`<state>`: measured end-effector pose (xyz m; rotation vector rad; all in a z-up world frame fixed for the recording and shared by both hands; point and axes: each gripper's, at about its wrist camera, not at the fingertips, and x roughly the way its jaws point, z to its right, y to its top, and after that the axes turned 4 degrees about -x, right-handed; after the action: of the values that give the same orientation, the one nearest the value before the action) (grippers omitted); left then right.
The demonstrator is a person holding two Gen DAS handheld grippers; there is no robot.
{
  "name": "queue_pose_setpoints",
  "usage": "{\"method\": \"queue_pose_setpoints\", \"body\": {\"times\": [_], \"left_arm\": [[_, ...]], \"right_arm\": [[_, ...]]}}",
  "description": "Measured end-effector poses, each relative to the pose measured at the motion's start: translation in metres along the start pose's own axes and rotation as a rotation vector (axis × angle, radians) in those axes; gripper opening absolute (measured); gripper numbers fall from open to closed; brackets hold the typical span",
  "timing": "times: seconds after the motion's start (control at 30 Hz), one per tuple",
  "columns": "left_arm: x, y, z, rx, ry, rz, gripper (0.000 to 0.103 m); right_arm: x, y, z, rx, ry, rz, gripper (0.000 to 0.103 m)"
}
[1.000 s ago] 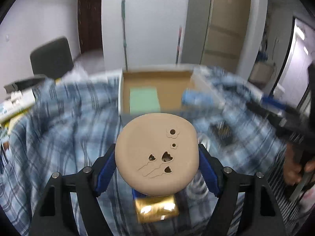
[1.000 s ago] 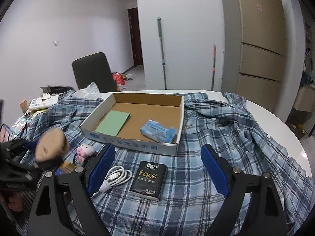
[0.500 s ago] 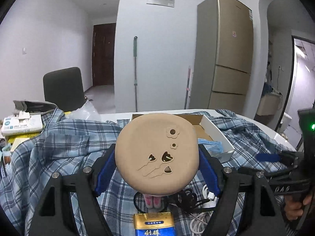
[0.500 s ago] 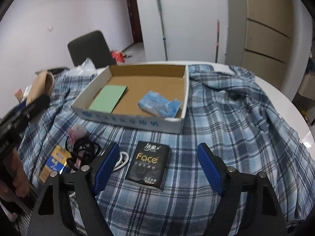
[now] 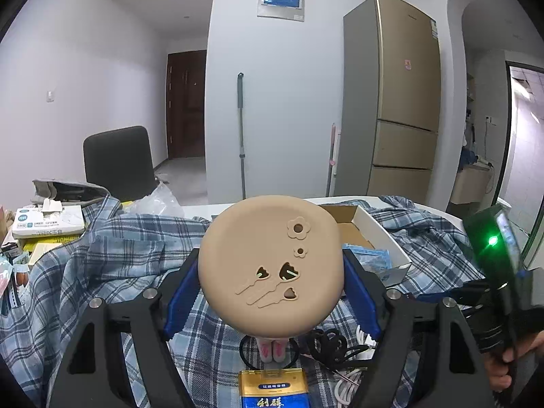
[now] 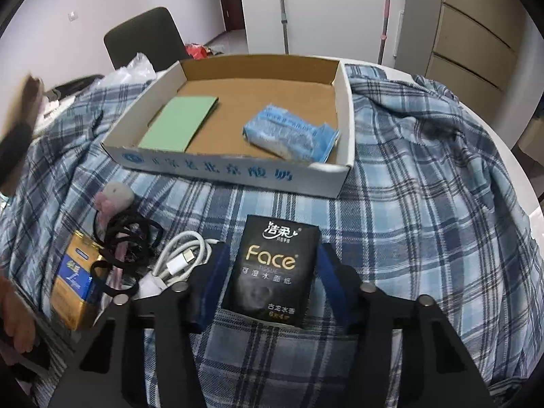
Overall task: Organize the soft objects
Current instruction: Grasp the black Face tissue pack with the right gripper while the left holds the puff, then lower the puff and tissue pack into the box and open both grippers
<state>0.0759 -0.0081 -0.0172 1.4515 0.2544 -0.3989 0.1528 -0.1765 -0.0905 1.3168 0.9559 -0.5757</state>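
Note:
My left gripper [image 5: 270,289] is shut on a round tan soft pad [image 5: 270,267] with heart and flower cutouts, held up above the table. My right gripper [image 6: 272,272] has its blue fingers either side of a black "Face" tissue pack [image 6: 273,268] lying on the plaid cloth; the fingers look close against its sides. A cardboard box [image 6: 238,170] lies beyond it with a green sheet [image 6: 178,124] and a blue tissue pack [image 6: 289,132] inside. The box also shows in the left wrist view [image 5: 380,234].
A blue plaid shirt [image 6: 425,176] covers the table. Left of the tissue pack lie a white cable [image 6: 183,261], black hair ties [image 6: 127,241], a pink plush [image 6: 114,199] and a gold-blue pack [image 6: 78,278]. A black chair [image 5: 117,163] stands behind.
My right gripper has come down and forward and its fingers have narrowed around the black tissue pack. My left gripper has lifted and tilted up with the tan pad.

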Motion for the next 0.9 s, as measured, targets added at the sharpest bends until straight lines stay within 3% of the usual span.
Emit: {"method": "queue_pose_setpoints", "body": {"times": [0.33, 0.47, 0.67, 0.9], "left_arm": [[-0.007, -0.001, 0.004, 0.017, 0.000, 0.029, 0.080], [-0.010, -0.001, 0.002, 0.014, 0.002, 0.038, 0.080], [-0.024, 0.001, 0.003, 0.030, 0.004, 0.075, 0.080], [-0.041, 0.025, 0.010, 0.035, -0.037, 0.089, 0.080]], "right_arm": [[-0.003, -0.004, -0.005, -0.039, -0.004, 0.037, 0.046], [-0.007, -0.005, -0.006, -0.040, 0.040, 0.061, 0.046], [-0.033, -0.005, -0.004, -0.045, 0.087, 0.185, 0.046], [-0.084, 0.016, -0.007, -0.110, 0.042, 0.349, 0.046]]}}
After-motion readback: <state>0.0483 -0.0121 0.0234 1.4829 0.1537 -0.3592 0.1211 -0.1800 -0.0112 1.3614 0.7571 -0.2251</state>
